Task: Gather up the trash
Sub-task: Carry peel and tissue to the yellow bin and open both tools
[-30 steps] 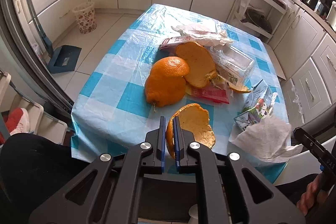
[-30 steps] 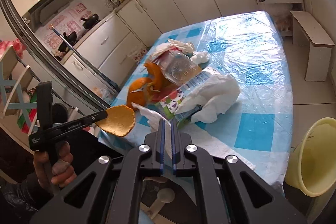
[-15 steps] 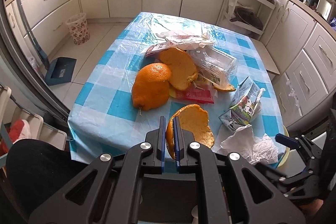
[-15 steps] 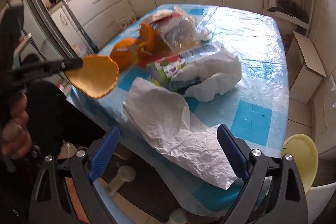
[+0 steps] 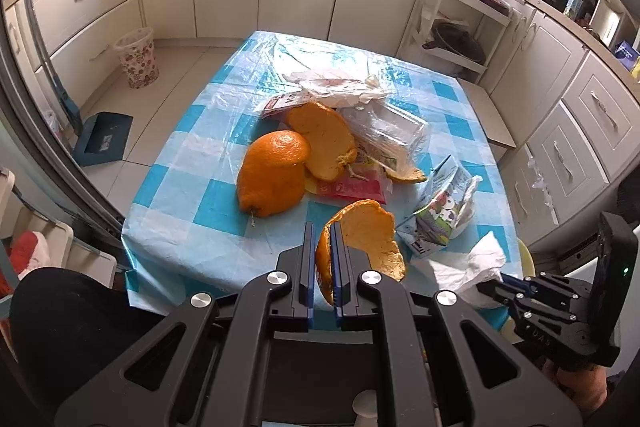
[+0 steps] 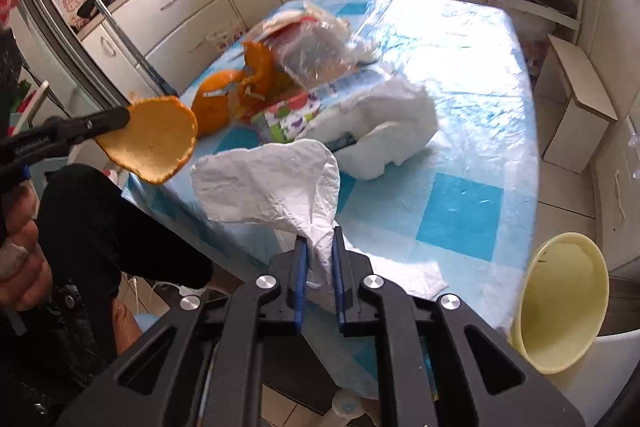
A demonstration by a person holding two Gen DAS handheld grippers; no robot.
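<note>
**Peel in one hand, tissue in the other**

White kitchen cabinets ring the checked blue counter (image 5: 188, 195), where the trash lies heaped: a large orange peel (image 5: 274, 179) with a second peel (image 5: 324, 143) leaning on it, a clear wrapper (image 5: 390, 131), a red packet (image 5: 352, 185) and a crushed carton (image 5: 440, 215) (its side printed with a cartoon picture). My left fingers (image 5: 321, 259) are clenched on a curved peel piece (image 5: 368, 239), held clear above the counter's near edge. My right fingers (image 6: 319, 267) have just been closing and now pinch a white tissue (image 6: 272, 183), its loose end fanning up above the counter. Another crumpled tissue (image 6: 384, 131) lies beside the carton. A yellow bowl (image 6: 560, 299) sits low beside the counter's corner, to my right.
</note>
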